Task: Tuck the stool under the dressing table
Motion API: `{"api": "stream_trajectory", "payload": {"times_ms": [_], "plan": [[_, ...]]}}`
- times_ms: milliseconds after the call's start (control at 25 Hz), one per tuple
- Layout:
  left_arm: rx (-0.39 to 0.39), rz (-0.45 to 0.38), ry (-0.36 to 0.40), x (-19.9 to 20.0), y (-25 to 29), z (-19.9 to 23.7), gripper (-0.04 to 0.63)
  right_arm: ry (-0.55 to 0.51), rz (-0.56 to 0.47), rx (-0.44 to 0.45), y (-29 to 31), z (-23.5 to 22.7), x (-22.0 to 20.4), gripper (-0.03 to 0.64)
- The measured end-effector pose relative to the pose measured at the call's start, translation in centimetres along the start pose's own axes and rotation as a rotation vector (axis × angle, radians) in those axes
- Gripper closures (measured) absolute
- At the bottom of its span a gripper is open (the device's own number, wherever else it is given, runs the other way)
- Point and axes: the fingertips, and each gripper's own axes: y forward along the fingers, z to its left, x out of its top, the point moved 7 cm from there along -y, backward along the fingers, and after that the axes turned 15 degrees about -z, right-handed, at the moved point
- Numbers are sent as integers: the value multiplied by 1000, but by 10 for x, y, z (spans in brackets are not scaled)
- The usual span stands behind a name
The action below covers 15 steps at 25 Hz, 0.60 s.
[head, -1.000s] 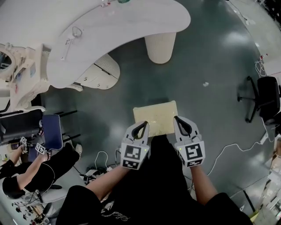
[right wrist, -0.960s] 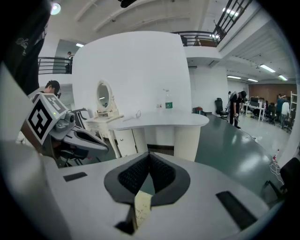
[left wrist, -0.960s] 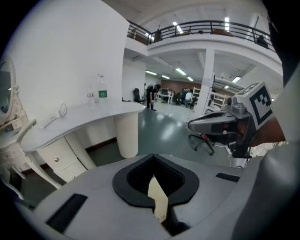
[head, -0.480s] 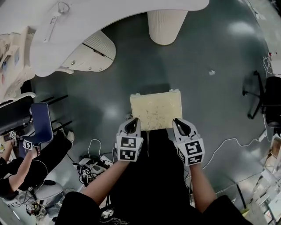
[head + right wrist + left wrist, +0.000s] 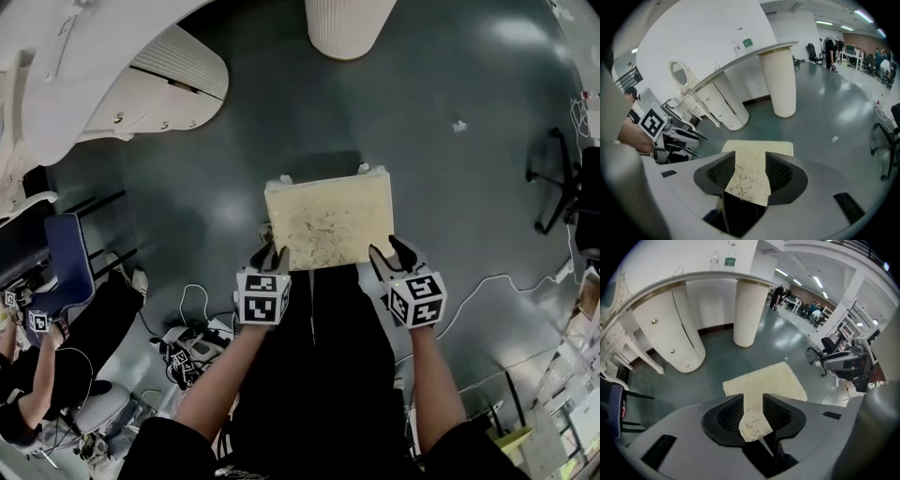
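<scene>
Stool (image 5: 328,223) stands on the grey floor (image 5: 450,187) just ahead of the person, long axis left to right and one long side nearest them. The left gripper (image 5: 269,255) and right gripper (image 5: 401,253) are at its near corners. Their jaws have just been opening and stand apart, with the cushion edge between them, unpressed. Further off, well apart, is the dressing table (image 5: 56,66) with its fluted leg (image 5: 349,23). Only the right gripper view shows its oval mirror (image 5: 679,72)
</scene>
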Motion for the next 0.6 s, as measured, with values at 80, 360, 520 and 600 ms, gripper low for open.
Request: {"api": "stream_trajectory", "payload": {"times_ms": [80,360,520,600], "plan": [[18,48,-26,-17,14,16,443,20,36,-11,8,-19,-18,435],[52,164,-79,-59,61,57,409,-9,159,-12,36,-62,-61,396],[18,215,-93,-78,89,66,370,-11,219,10,56,-77,-81,386],[-4,224,-126,-84,99,68,349,-9,243,18,67,-83,-90,382]]}}
